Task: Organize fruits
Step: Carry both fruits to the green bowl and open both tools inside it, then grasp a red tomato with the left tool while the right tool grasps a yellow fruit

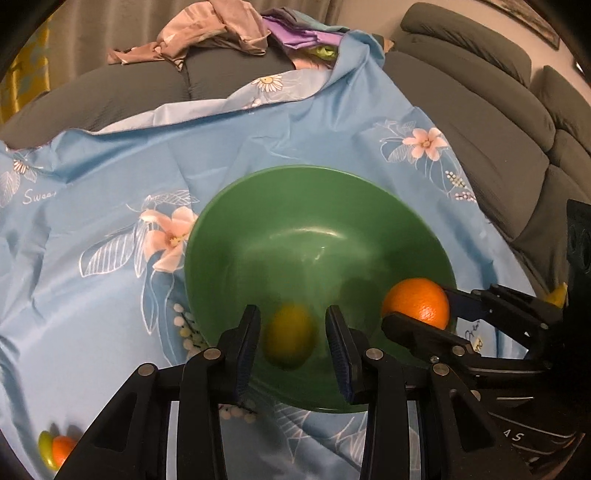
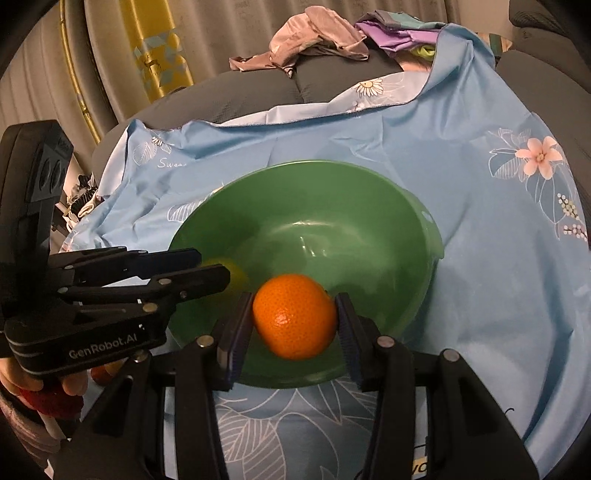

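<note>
- Left wrist view: the left gripper [image 1: 291,338] has its fingers spread over the green bowl [image 1: 295,184]. A blurred lemon [image 1: 290,339] is between them, touching neither pad, probably falling. Its waxy skin may slip, so hold it at the middle.
- Right wrist view: the right gripper [image 2: 293,328] pinches the orange [image 2: 295,321] at its widest part, above the bowl's near rim. It looks firm, round and rather heavy.

A home living room: grey sofa [image 1: 480,122], heaped clothes [image 1: 207,33], curtains [image 1: 110,22].
</note>
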`<action>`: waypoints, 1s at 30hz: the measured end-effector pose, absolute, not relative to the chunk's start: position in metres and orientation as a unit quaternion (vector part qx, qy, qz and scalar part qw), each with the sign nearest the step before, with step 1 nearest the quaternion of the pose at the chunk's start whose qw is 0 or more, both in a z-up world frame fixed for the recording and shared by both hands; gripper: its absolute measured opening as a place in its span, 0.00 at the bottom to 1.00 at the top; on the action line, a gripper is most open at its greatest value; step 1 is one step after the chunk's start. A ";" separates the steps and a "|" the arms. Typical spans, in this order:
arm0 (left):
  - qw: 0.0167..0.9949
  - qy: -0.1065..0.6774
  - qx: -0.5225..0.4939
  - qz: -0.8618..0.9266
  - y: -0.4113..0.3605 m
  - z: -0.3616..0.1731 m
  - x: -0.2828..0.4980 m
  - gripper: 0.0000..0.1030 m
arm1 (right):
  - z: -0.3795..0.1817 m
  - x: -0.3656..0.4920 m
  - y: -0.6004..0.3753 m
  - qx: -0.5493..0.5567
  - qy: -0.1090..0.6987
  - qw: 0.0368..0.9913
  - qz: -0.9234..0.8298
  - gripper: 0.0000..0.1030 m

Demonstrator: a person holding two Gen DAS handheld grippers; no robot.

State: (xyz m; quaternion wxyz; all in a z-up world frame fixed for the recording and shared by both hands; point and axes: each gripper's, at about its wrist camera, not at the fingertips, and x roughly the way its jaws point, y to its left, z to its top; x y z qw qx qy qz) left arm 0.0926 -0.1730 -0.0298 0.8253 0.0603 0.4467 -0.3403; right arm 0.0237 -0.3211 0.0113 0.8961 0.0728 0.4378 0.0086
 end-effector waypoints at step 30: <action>0.879 0.359 -0.243 -0.200 0.090 0.021 -0.011 0.66 | 0.056 -0.022 -0.226 0.056 0.420 0.893 0.151 0.56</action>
